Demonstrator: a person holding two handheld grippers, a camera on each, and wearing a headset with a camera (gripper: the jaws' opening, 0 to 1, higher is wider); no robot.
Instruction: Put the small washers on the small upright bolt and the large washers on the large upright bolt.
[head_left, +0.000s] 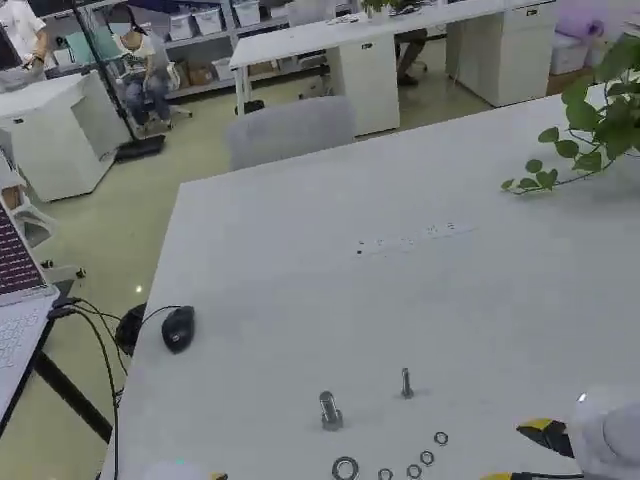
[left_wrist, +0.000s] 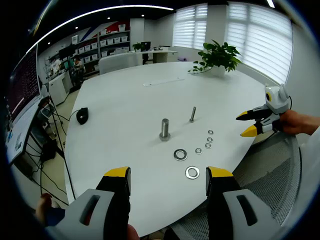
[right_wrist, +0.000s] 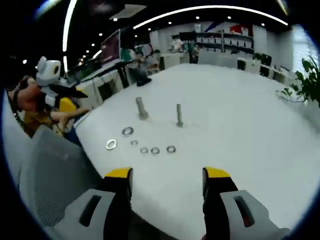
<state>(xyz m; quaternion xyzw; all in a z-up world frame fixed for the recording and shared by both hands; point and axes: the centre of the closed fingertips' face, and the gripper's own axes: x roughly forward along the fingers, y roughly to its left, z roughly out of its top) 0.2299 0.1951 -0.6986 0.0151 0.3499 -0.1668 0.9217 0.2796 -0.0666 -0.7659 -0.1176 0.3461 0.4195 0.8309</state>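
Though near washers (left_wrist: 180, 154), left gripper (left_wrist: 169, 174) and right gripper (right_wrist: 167, 173) wide open, empty.

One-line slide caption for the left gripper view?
Open yellow-tipped left gripper faces large steel bolt, small steel bolt and loose steel washers on white table.

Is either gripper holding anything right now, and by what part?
Nothing held. The left gripper and right gripper are open and empty; the six washers lie on the table.

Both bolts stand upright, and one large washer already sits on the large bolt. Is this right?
No. The large bolt is bare; both large washers lie flat on the table, as the left gripper view shows.
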